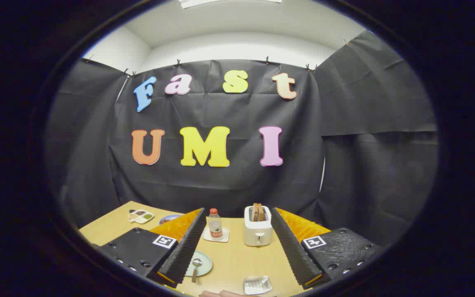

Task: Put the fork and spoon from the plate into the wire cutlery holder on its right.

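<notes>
My gripper [237, 218] is held well above the wooden table [233, 258], open wide, with nothing gripped. Below the gap, close to the left finger [184, 247], lies a pale green plate [202, 264] with a spoon [196, 268] on it, bowl pointing away from me. That finger hides the plate's left part. To the plate's right, near the table's front edge, stands the silvery wire cutlery holder [257, 284], seen from above.
Farther back between the fingers stand a white toaster [258, 229] with bread in its slots and a small bottle [215, 225] on a white coaster. A compartment dish [140, 215] and a blue plate [170, 218] sit far left. Fingers of a hand [225, 293] rest at the front edge.
</notes>
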Available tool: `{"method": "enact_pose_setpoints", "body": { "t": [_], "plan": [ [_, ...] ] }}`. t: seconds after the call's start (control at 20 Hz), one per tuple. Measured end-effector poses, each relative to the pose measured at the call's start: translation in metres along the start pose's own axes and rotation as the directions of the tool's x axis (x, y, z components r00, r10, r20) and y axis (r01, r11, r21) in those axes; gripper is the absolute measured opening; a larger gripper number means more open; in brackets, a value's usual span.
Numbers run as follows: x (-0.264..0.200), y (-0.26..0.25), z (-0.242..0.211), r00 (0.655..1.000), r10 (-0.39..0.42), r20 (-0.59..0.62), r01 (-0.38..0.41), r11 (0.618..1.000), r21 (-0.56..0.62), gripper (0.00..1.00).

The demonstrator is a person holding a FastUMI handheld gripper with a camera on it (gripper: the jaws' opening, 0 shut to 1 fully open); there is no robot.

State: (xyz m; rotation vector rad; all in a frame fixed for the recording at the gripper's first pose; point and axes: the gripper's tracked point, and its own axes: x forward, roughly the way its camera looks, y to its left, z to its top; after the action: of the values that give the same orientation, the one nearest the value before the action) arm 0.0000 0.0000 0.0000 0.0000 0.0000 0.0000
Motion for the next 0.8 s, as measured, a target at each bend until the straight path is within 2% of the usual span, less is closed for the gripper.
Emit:
{"method": "enact_pose_setpoints", "body": {
  "t": [0.5,0.8],
  "plan": [
    [-0.007,-0.037,-0.034,0.995,-0.06,-0.075,0.059,0.998,-0.007,0.95],
    [-0.007,-0.042,-0.045,0.994,-0.065,-0.086,0.064,0.998,-0.011,0.95]
  ]
}}
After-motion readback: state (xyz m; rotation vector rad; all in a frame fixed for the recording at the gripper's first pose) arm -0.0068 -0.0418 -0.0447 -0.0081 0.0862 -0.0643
